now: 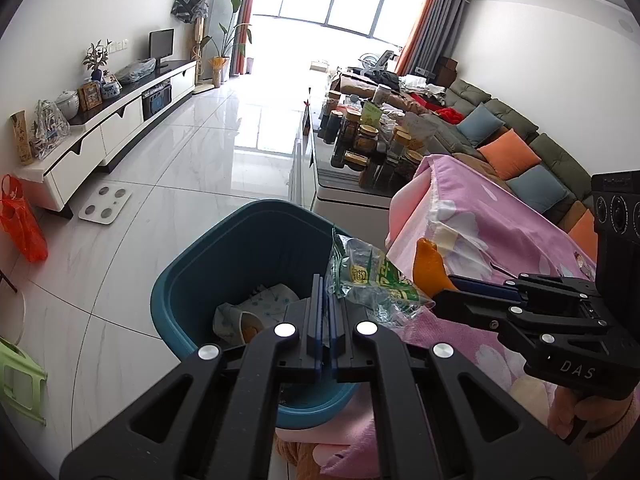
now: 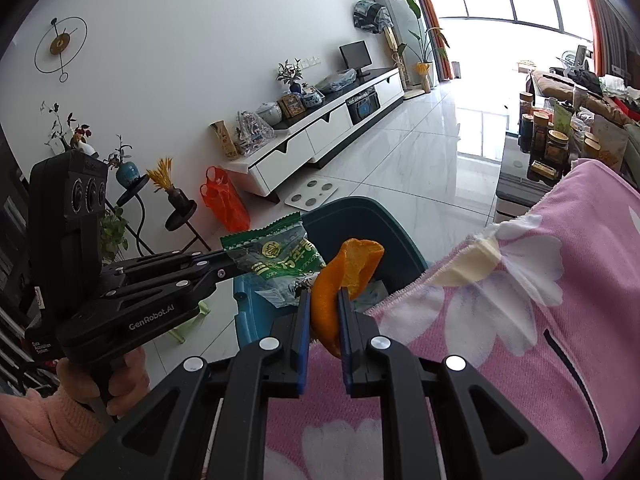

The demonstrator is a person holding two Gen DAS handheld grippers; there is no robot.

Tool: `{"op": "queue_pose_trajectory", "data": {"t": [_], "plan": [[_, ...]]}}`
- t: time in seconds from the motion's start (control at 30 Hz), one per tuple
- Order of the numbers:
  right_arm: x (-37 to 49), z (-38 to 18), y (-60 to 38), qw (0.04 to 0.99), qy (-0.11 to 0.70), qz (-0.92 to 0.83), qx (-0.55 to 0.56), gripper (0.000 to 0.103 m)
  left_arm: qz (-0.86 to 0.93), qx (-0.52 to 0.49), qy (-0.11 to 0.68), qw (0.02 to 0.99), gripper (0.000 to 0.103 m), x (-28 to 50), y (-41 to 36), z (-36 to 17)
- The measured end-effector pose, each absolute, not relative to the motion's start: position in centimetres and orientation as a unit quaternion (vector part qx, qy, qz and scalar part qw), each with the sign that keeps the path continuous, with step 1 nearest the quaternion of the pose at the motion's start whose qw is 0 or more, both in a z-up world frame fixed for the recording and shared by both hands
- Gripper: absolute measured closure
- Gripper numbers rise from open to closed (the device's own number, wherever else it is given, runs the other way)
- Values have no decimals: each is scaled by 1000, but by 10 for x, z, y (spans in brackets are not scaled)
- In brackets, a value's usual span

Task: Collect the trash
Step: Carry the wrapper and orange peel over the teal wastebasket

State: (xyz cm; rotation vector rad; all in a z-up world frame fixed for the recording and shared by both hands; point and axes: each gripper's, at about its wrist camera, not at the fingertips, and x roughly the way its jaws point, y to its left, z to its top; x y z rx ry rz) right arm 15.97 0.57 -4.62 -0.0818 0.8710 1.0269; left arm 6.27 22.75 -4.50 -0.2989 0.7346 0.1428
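Evidently the drop-off step: the left gripper point(image 1: 325, 300), jaws clamped on a green wrapper point(image 1: 366, 276), and the right gripper point(image 2: 324, 312), clamped on orange peel point(image 2: 346, 268), hover by the teal bin point(image 1: 224, 256). Next, centre over it, then release.

You've got crinkly glossy plastic film, clear w/ green print, as the wrapper point(image 1: 368, 276); orange peel point(image 2: 344, 276) looks matt, pitted; bin point(image 1: 224, 256) is smooth teal plastic, slight sheen; your left gripper point(image 1: 325, 304) is matt black plastic w/ shiny metal rivets; pink floral cloth point(image 2: 520, 320) is soft, woven; floor tiles point(image 1: 180, 176) polished, glossy.
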Motion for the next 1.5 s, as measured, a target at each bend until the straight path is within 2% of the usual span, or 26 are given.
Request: {"op": "queue_pose_trajectory", "data": {"t": [1.5], "plan": [[180, -66, 44, 762, 449, 461, -74, 91, 103, -157, 402, 896, 100, 90, 244, -93]]}}
